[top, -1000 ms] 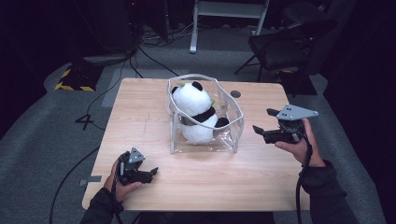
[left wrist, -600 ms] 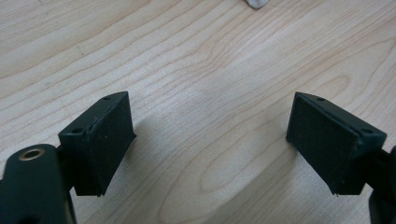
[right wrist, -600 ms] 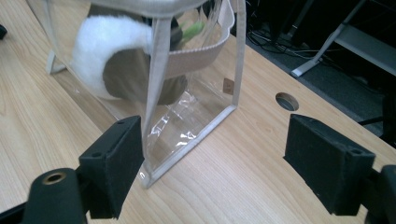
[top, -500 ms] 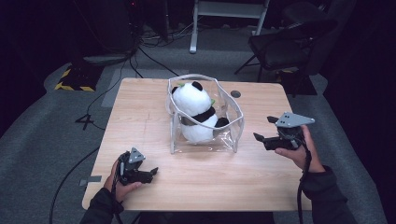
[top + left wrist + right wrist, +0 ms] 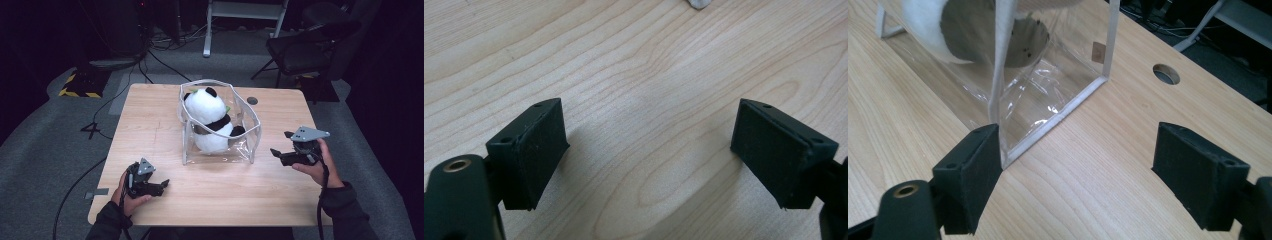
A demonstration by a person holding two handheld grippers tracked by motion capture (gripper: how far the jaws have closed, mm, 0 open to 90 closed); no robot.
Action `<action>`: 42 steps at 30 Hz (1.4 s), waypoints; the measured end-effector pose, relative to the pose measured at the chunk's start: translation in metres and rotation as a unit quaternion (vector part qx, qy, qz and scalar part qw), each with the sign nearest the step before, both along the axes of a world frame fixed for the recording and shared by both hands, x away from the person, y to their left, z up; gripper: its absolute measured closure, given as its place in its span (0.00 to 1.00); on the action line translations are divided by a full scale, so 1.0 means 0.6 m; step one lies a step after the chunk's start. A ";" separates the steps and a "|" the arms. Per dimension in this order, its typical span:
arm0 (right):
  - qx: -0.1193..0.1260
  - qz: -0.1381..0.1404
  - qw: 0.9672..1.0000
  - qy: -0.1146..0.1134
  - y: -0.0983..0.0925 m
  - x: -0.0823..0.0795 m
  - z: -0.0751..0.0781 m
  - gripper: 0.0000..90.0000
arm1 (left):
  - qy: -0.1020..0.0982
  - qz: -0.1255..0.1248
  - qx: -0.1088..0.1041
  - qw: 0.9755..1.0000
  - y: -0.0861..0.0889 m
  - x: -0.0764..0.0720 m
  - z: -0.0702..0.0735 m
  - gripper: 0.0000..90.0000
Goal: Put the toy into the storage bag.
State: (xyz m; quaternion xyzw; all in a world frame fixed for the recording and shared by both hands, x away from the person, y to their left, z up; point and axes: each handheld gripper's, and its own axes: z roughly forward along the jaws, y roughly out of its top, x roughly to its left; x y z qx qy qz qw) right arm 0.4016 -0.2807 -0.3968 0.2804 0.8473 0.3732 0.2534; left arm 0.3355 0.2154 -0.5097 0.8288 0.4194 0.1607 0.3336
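panda: plush, sits inside the clear bag, mid bench, bag mouth up.
bag: soft walls, white-trimmed edges; near corner faces right tool.
right tool: jaws apart, empty, just beside that corner, not touching.
left tool: jaws apart, empty, near front edge, well apart from the bag.
advice: pinch the trim, not film; likely steady the far side with the left tool.

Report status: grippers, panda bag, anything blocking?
Left gripper open, empty, low over table. Right gripper open, empty, beside clear bag. Panda inside bag. Nothing in the way.
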 end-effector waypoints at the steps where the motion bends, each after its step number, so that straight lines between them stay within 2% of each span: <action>1: -0.002 -0.001 1.000 0.001 0.000 0.000 -0.003 0.22 | 0.000 0.000 0.000 1.000 0.000 0.000 0.000 0.16; 15: -0.024 -0.009 0.999 0.019 -0.006 0.006 -0.045 0.22 | 0.000 0.000 0.000 1.000 0.000 0.000 0.000 0.16; 42: -0.048 -0.014 0.998 0.050 -0.038 -0.022 -0.111 0.22 | 0.000 0.000 0.000 1.000 0.000 0.000 0.000 0.16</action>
